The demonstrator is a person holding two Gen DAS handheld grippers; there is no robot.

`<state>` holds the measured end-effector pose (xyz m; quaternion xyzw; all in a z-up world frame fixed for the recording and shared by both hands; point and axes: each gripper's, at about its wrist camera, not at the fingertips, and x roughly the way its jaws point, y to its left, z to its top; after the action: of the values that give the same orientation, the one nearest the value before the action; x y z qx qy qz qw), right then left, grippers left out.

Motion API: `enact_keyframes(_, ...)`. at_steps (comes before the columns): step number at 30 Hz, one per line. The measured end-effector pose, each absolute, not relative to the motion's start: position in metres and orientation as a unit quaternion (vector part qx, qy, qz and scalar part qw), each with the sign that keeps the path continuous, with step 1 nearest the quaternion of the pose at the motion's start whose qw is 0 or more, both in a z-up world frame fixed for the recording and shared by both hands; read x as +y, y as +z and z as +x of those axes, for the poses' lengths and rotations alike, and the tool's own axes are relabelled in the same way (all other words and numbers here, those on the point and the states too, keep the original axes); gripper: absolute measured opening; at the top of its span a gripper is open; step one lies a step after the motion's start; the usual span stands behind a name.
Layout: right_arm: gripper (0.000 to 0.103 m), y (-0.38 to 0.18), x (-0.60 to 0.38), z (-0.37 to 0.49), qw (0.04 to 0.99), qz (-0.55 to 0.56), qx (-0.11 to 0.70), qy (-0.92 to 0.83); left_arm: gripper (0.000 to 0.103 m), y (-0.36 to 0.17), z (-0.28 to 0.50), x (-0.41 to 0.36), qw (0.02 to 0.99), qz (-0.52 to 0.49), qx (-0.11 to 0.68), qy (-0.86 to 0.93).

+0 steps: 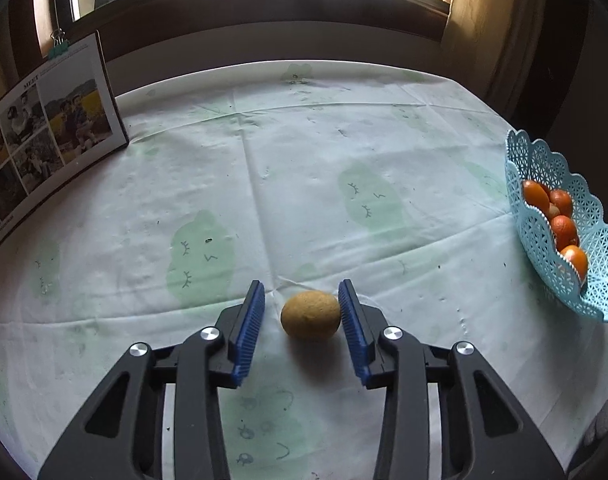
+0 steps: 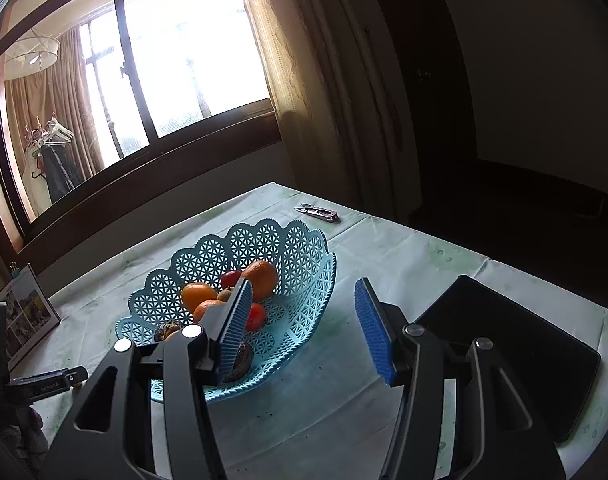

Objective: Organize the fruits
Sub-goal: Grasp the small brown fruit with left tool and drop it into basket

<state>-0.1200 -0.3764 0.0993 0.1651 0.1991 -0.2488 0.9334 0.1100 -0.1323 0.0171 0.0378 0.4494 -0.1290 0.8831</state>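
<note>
One kiwi (image 1: 310, 315), one basket (image 2: 264, 248), one photo board (image 1: 48, 128), one clipper (image 2: 317, 213).

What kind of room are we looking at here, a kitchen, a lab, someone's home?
Most likely a lived-in home, perhaps a dining area. A table with a cartoon-print tablecloth holds a blue lace-pattern fruit basket and a family photo calendar, beside a curtained window.
</note>
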Motion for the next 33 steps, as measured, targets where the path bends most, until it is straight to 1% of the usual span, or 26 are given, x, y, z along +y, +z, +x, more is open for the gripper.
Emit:
enact_keyframes(3,0.055,0.099,-0.376,-0.12,0.934,0.164,0.199,-0.248,0.038,0.017,0.108,-0.131,0.884,0.04,0.447,-0.13)
enact_keyframes(5,0.055,0.1,-0.375,-0.12,0.935,0.161,0.198,-0.247,0.029,0.018,0.108,-0.131,0.883,0.038,0.449,-0.13)
enact_keyframes(8,0.055,0.1,-0.374,-0.12,0.935,0.16,0.195,-0.248,0.029,0.023,0.105,-0.137,0.881,0.033,0.45,-0.14)
enact_keyframes(19,0.055,0.101,-0.374,-0.122,0.936,0.162,0.19,-0.248,0.029,0.078,0.075,-0.208,0.894,0.052,0.381,-0.232)
enact_keyframes(25,0.055,0.101,-0.375,-0.122,0.936,0.163,0.19,-0.247,0.029,0.088,0.064,-0.253,0.885,0.061,0.366,-0.281)
enact_keyframes(31,0.056,0.102,-0.373,-0.124,0.937,0.16,0.188,-0.246,0.029,0.087,0.064,-0.274,0.878,0.059,0.369,-0.3)
enact_keyframes(32,0.056,0.103,-0.373,-0.124,0.938,0.16,0.187,-0.246,0.032,0.087,0.063,-0.276,0.877,0.054,0.37,-0.302)
enact_keyframes(33,0.056,0.103,-0.373,-0.123,0.938,0.159,0.187,-0.245,0.038,0.087,0.063,-0.277,0.877,0.052,0.37,-0.302)
